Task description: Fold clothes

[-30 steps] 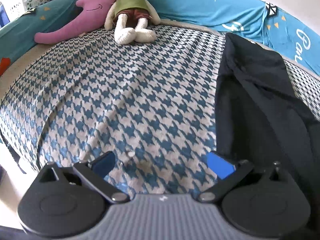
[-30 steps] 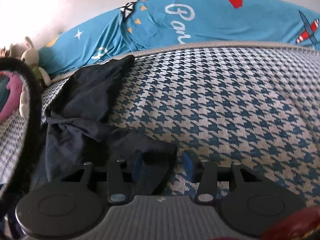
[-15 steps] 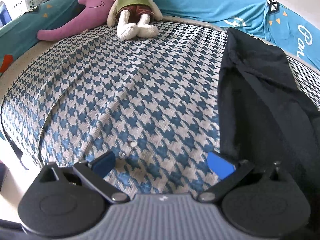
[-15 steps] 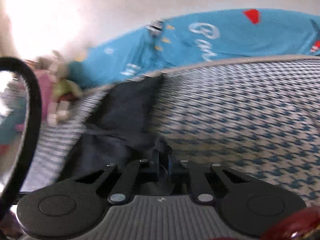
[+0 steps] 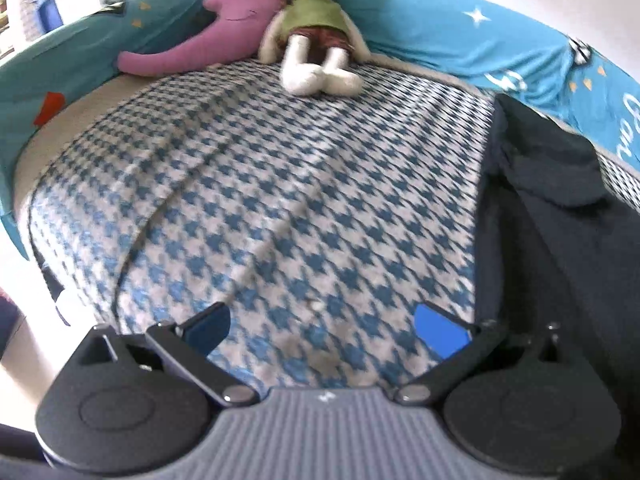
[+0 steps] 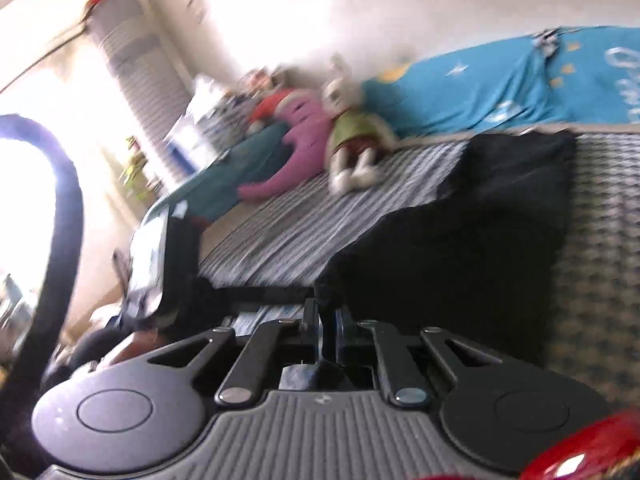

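Left gripper (image 5: 322,326): jaws standing wide apart, holding nothing, hovering over the blanket (image 5: 280,200) near its front edge. Right gripper (image 6: 327,322): jaws pressing nearly together, pinching a corner of the garment (image 6: 460,248). Garment: dark, lying along the right side of the blanket, its near edge lifting at the right gripper, its far edge reaching toward the blue pillow (image 5: 460,44). Blanket, houndstooth: lying bare and open between left gripper and rabbit (image 5: 316,36). Rabbit and purple plush (image 5: 224,28): sitting at the far edge, well apart from the garment.
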### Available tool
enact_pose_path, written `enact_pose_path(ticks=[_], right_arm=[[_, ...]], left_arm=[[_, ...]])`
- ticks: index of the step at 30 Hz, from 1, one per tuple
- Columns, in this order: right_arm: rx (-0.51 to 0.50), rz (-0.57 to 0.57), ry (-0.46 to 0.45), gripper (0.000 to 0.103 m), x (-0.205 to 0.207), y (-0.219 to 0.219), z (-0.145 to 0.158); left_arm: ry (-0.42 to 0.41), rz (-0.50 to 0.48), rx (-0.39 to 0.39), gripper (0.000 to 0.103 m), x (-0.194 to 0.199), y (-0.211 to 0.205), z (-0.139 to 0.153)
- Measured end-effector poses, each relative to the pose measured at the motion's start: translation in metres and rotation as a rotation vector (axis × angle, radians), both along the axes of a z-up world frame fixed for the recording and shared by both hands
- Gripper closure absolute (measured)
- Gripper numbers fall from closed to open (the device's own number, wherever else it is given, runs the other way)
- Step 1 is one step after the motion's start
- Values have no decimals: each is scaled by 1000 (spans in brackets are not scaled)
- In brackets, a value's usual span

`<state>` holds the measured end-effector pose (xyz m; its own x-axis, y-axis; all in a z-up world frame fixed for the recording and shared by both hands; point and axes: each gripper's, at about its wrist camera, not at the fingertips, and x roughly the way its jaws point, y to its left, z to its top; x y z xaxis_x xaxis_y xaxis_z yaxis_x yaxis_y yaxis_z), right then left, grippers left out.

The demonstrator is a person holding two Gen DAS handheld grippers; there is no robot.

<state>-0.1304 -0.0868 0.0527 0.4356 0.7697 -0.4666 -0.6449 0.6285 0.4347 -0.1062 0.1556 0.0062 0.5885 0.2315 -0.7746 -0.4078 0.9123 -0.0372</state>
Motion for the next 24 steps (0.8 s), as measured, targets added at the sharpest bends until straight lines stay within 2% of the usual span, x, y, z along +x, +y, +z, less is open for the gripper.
enact_pose_path(ticks=[4, 11, 16, 19, 22, 24], right_arm=[[-71, 56, 28, 93, -8, 30, -22], [-123, 81, 55, 93, -4, 53, -47], [-172, 143, 95, 89, 1, 65, -62], [-198, 217, 106, 88, -8, 66, -63], [-193, 200, 78, 88, -10, 54, -54], [-192, 137, 64, 88, -5, 40, -47]], left_arm=[[-8, 19, -2, 1, -3, 5, 2], [-22, 53, -6, 1, -7, 14, 4], [-42, 19, 17, 1, -6, 5, 11], [-47, -6, 33, 1, -6, 0, 14], [-41, -33, 24, 1, -6, -3, 13], [-34, -47, 22, 1, -6, -8, 11]])
